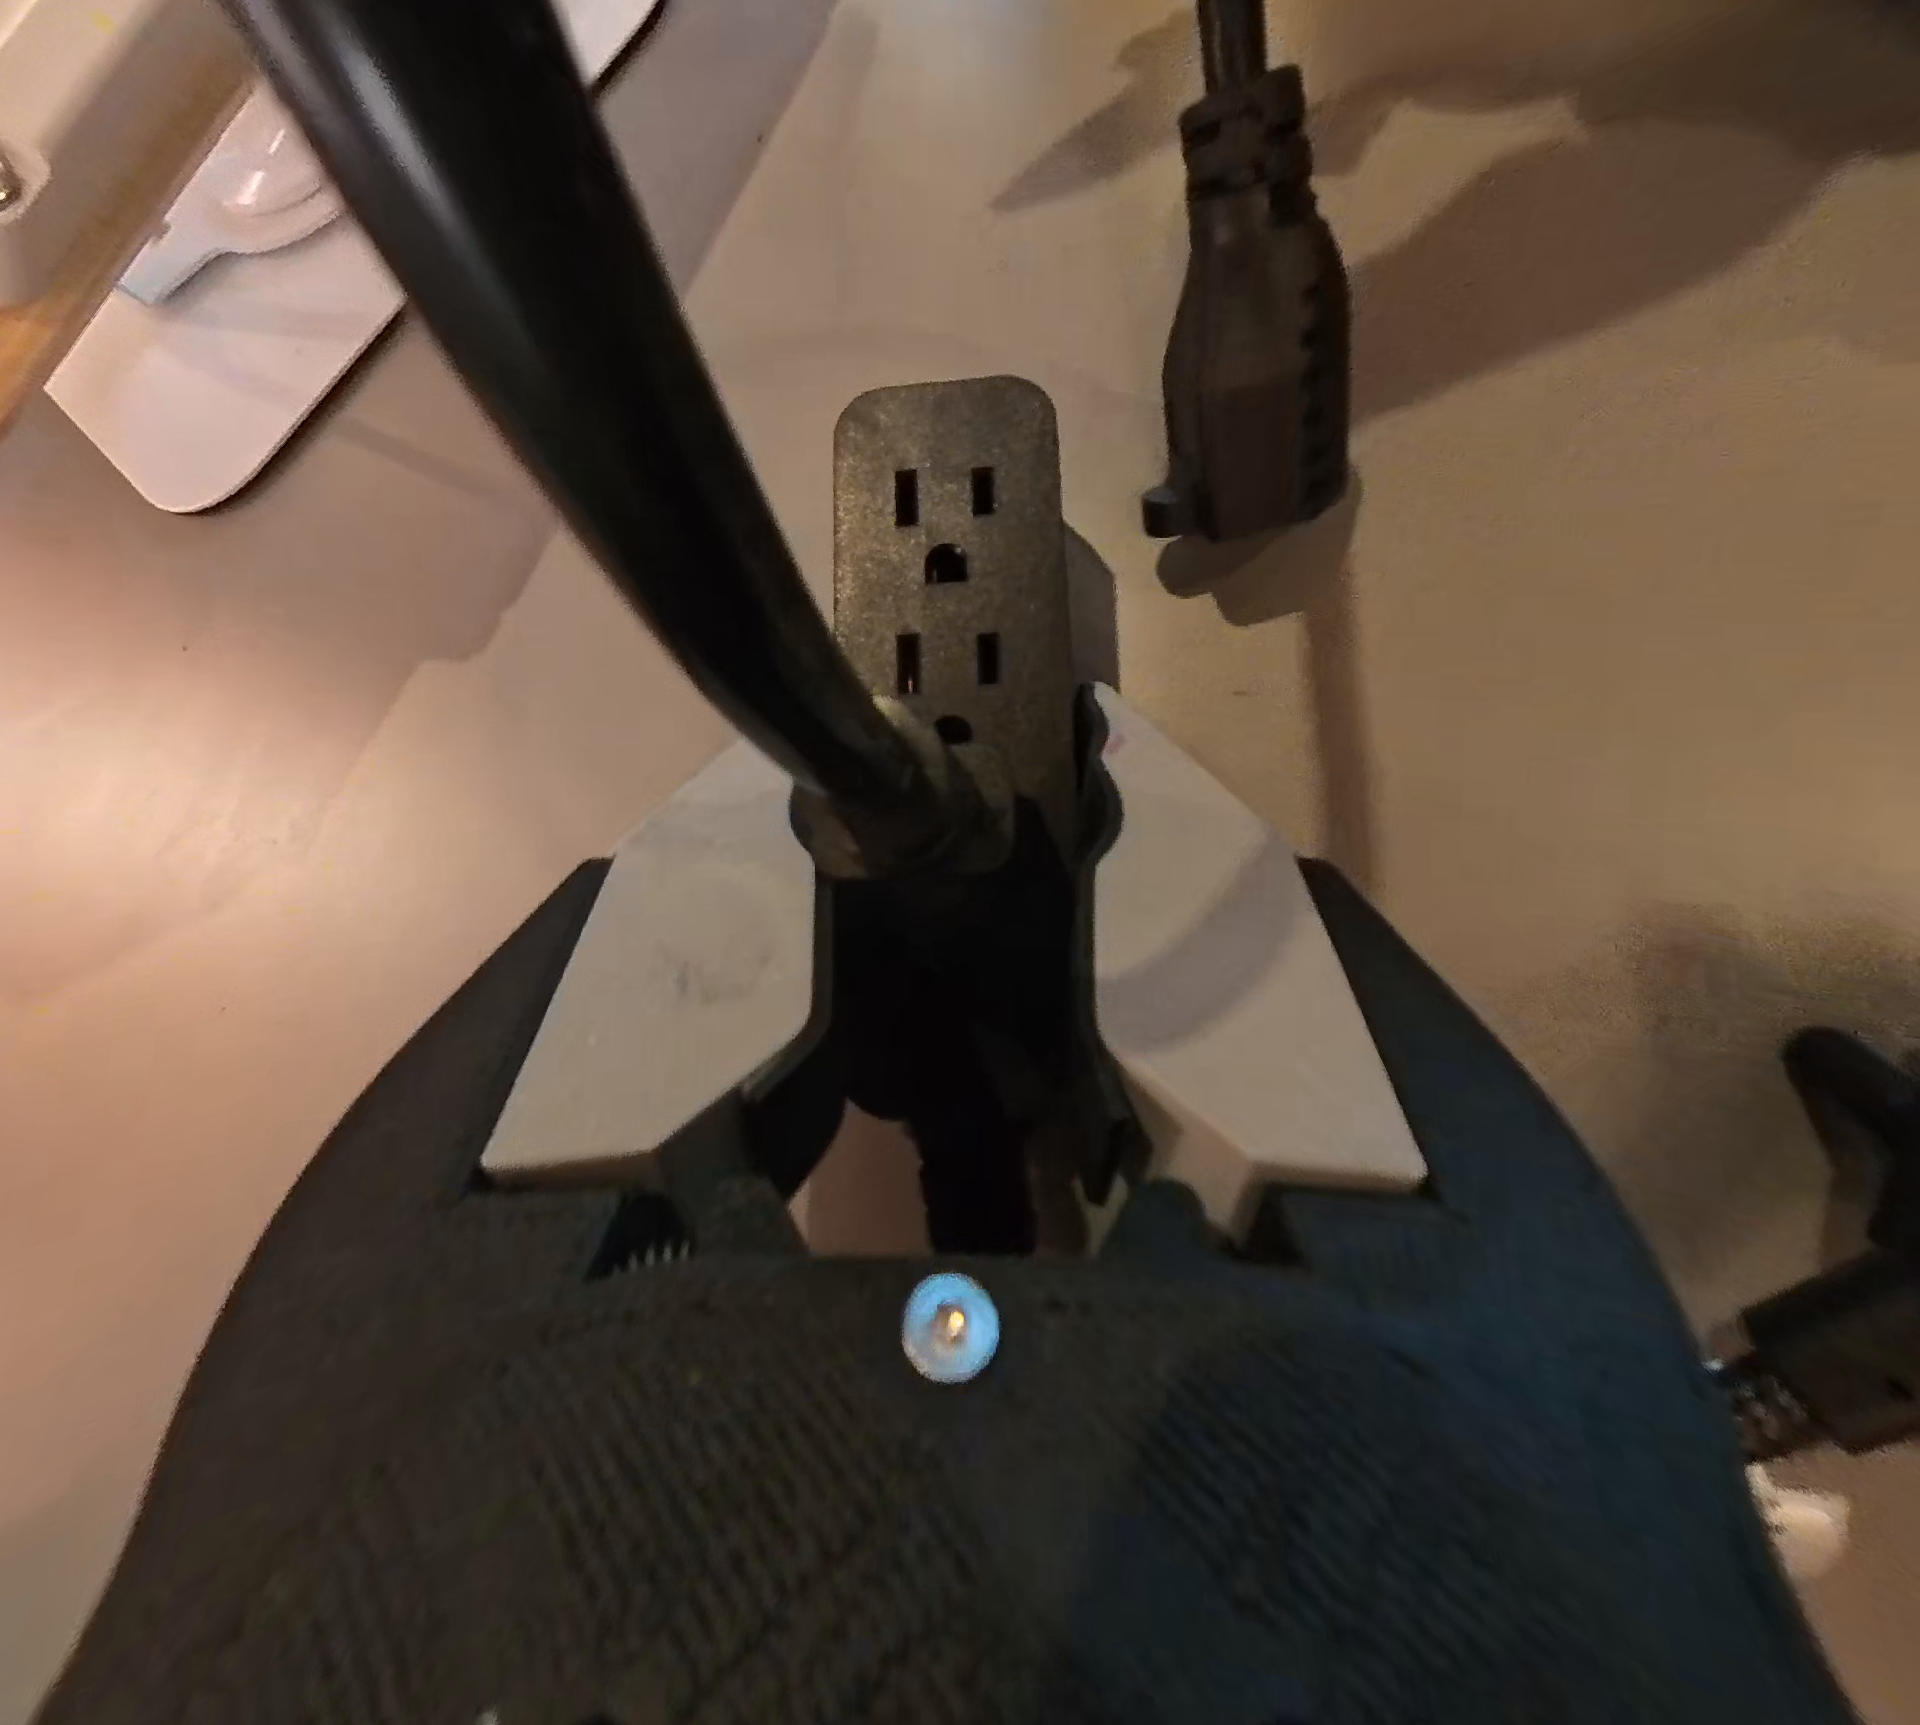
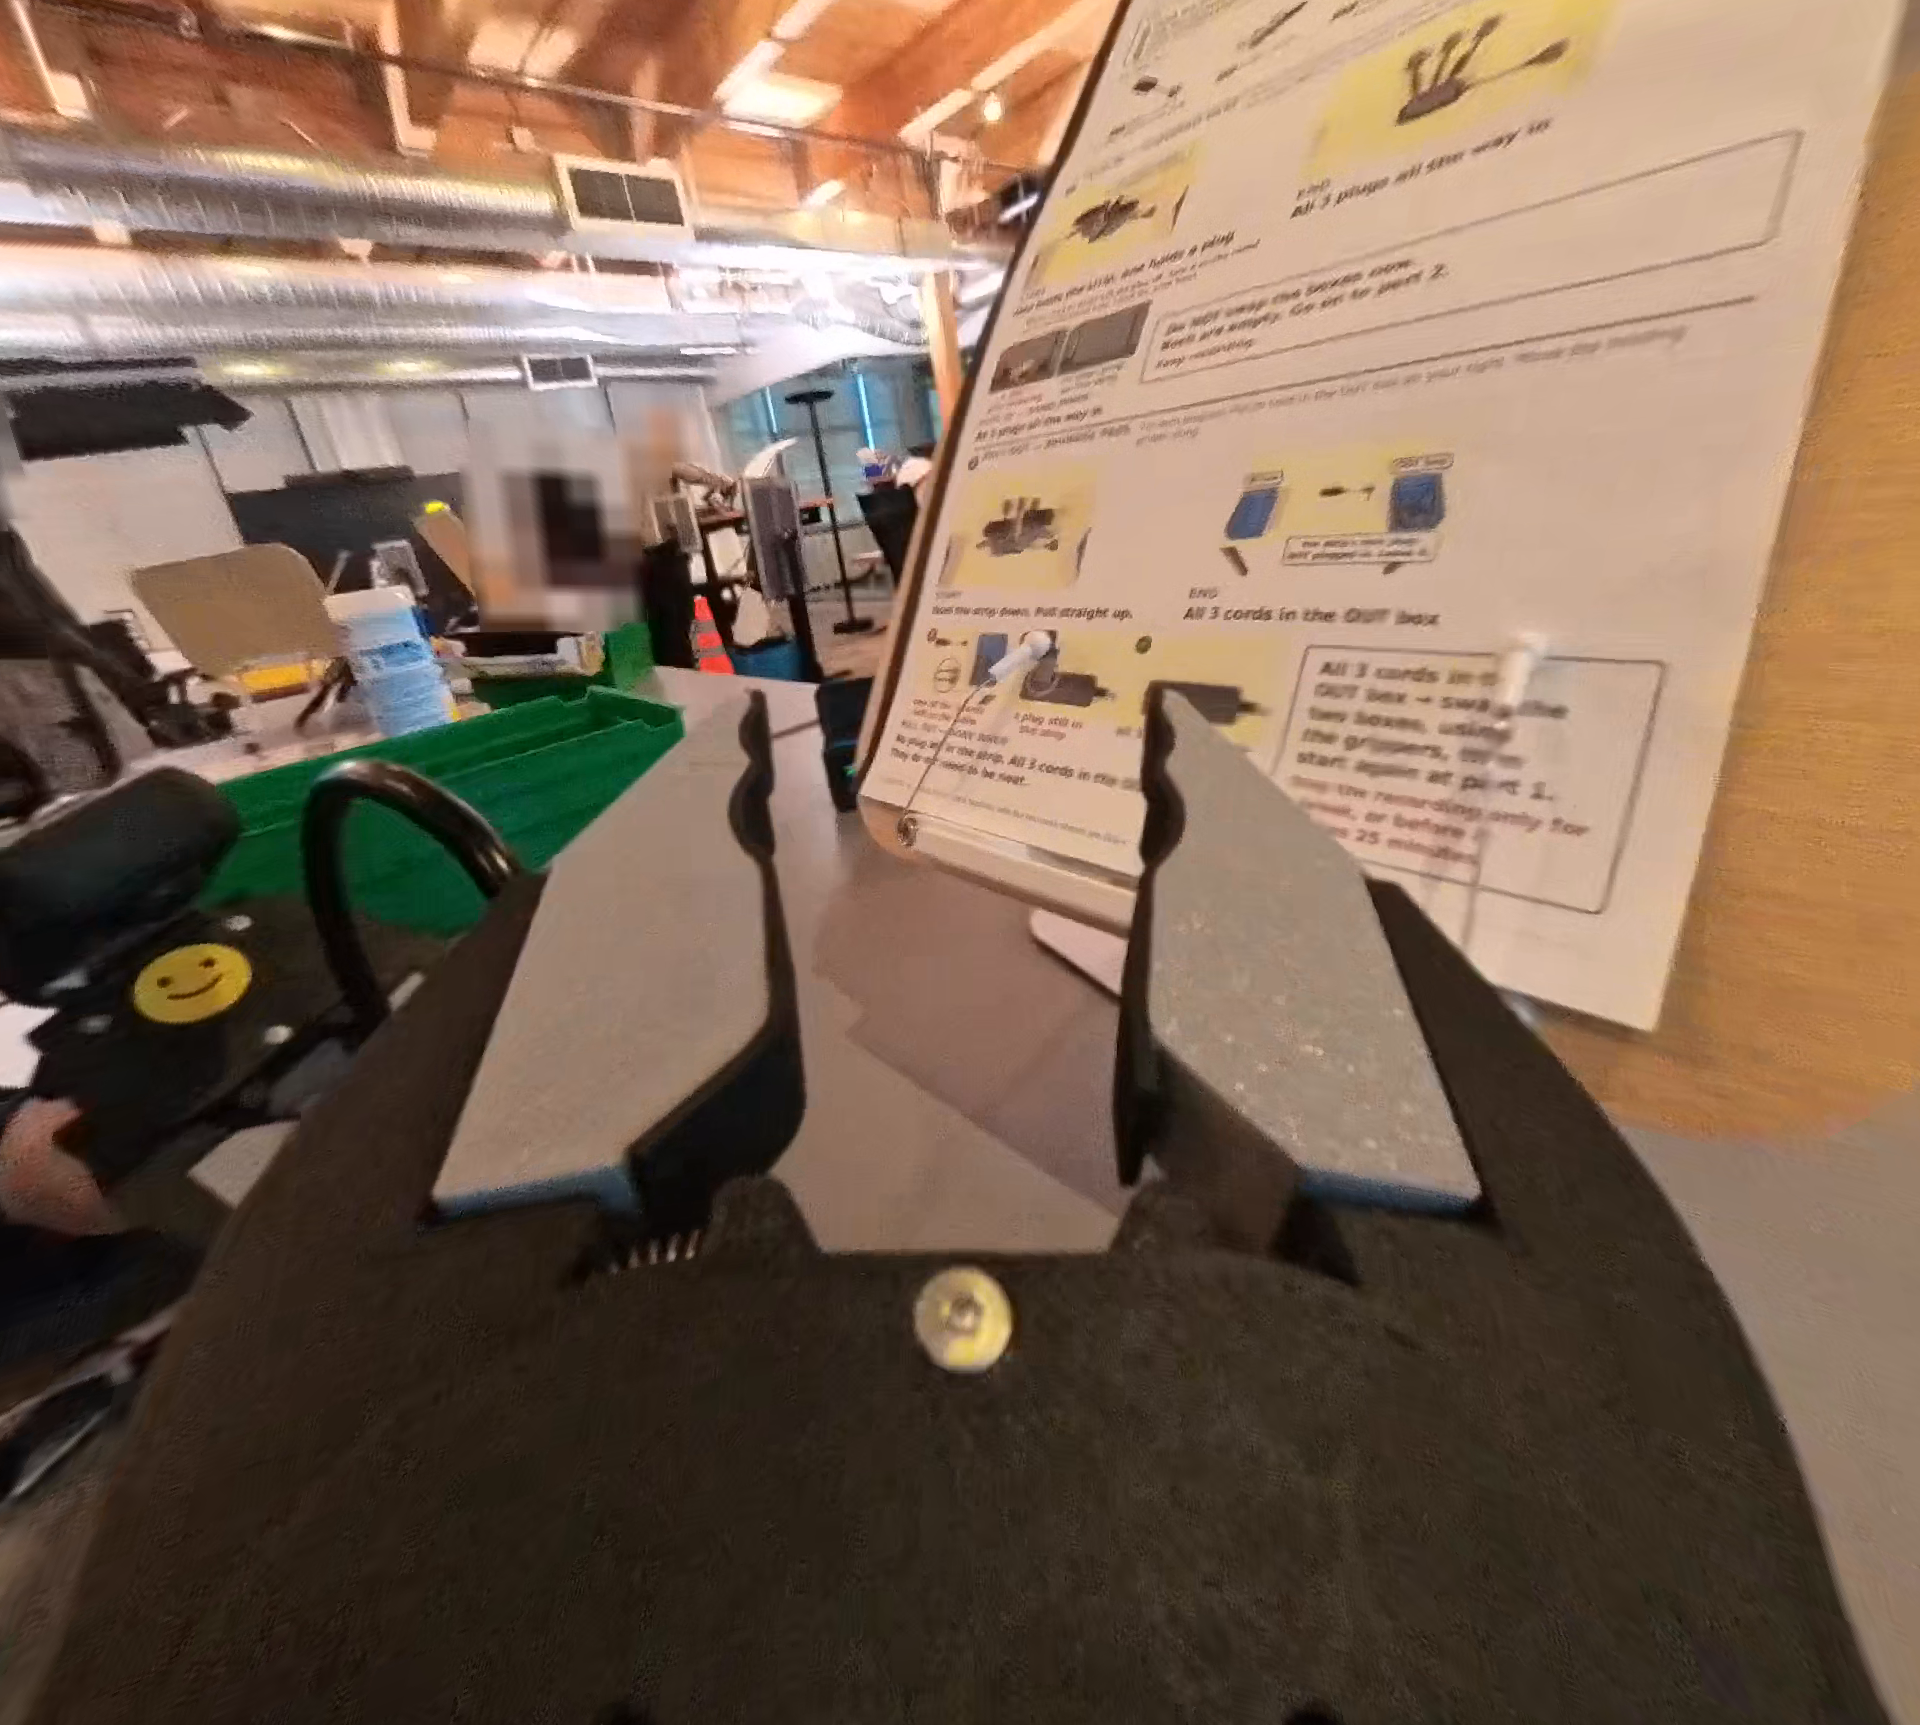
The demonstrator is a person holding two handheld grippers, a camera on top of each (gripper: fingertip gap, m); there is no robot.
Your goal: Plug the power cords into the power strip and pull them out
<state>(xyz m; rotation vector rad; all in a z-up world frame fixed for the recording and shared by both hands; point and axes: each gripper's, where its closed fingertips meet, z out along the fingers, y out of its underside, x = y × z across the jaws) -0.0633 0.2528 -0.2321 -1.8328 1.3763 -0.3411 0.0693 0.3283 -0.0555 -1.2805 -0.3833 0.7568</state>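
Note:
A black power strip (image 1: 1023, 595) lies on the beige table (image 1: 312, 896), with two empty outlets showing beyond my fingers. My left gripper (image 1: 956, 766) points down at it and is shut on a black plug (image 1: 935, 927) over the strip's near end. That plug's cord (image 1: 499, 241) rises to the upper left. I cannot tell whether its prongs are seated. A second black plug (image 1: 1257, 387) lies loose on the table right of the strip. My right gripper (image 2: 956, 709) is open and empty, raised, facing an instruction sheet (image 2: 1403, 428).
A third dark plug (image 1: 1860, 1260) lies at the lower right edge. A white stand base (image 1: 260, 345) sits at the upper left. In the right wrist view, a green tray (image 2: 540, 771) and a cord loop (image 2: 395, 844) are at the left, beside the left gripper's body (image 2: 187, 1031).

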